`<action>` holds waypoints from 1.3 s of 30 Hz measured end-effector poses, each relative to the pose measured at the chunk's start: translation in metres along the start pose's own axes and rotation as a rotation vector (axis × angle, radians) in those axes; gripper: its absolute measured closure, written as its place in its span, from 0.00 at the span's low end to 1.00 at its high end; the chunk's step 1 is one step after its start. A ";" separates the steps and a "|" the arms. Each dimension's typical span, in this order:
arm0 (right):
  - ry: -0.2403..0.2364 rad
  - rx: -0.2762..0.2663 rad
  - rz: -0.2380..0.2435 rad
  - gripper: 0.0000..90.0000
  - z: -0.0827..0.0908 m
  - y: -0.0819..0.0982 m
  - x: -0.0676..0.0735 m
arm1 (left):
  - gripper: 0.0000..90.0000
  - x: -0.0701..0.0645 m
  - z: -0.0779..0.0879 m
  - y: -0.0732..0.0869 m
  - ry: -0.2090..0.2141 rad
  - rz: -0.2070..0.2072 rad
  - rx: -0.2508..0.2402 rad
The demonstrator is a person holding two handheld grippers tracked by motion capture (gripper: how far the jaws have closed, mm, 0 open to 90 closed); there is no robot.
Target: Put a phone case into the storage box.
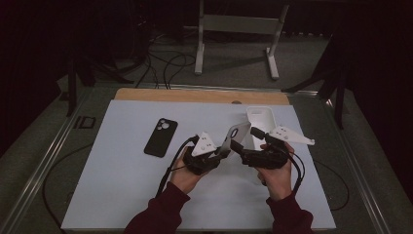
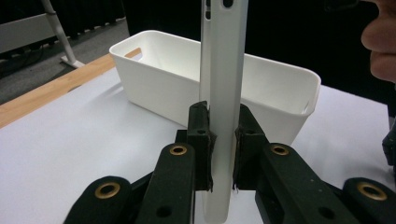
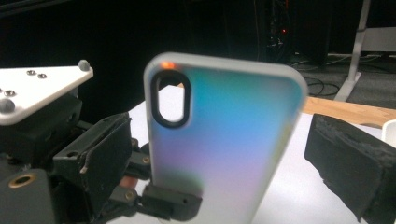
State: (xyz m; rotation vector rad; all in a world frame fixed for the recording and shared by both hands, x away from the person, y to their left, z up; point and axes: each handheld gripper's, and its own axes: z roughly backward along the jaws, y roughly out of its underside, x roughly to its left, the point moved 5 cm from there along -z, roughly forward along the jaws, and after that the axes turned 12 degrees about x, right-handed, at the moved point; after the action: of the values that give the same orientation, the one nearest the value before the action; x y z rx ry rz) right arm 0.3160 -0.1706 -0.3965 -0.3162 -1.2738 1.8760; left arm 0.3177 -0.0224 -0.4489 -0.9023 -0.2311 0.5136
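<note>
Holding the thin, iridescent blue-to-pink phone case with its oval camera cut-out [image 3: 224,140] by one long edge, my left gripper [image 2: 223,140] has its black fingers [image 2: 201,144] pinched on the rim, so the case stands upright in the middle of the left gripper view and tilts up just right of centre in the high view [image 1: 235,134]. My right gripper [image 1: 251,141] sits close beside it with its fingers spread wide; in the right gripper view one padded finger [image 3: 355,158] shows at the right edge, apart from the case, with nothing pinched.

The grip is my worry. I hold only a narrow strip of a soft, flexible shell, so it could pivot or slip out if I swing my left hand. If my right fingers close off-centre, they may bend the case or knock it loose. A dropped case could land on the pale bench [image 1: 122,195] or glance off the white plastic rectangular bin [image 2: 187,79] behind it. The black phone lying face down [image 1: 161,137], left of centre in the high view, is well apart, so carrying the case there risks a wobble.
</note>
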 end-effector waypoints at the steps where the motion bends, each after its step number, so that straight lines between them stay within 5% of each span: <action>1: 0.002 0.001 0.004 0.08 -0.001 0.000 0.001 | 0.90 0.000 0.000 0.000 0.002 0.000 0.000; 20: 0.077 -0.027 -0.045 0.17 -0.009 -0.004 0.003 | 0.90 -0.006 -0.004 0.000 0.019 -0.017 0.008; 39: 0.095 -0.008 -0.066 0.18 -0.009 -0.002 0.003 | 0.83 -0.008 -0.005 0.001 0.031 -0.013 0.007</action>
State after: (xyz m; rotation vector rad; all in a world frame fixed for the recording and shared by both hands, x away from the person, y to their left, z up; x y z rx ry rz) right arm 0.3208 -0.1620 -0.3985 -0.3599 -1.2140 1.7798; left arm 0.3130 -0.0296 -0.4526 -0.9003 -0.2069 0.4884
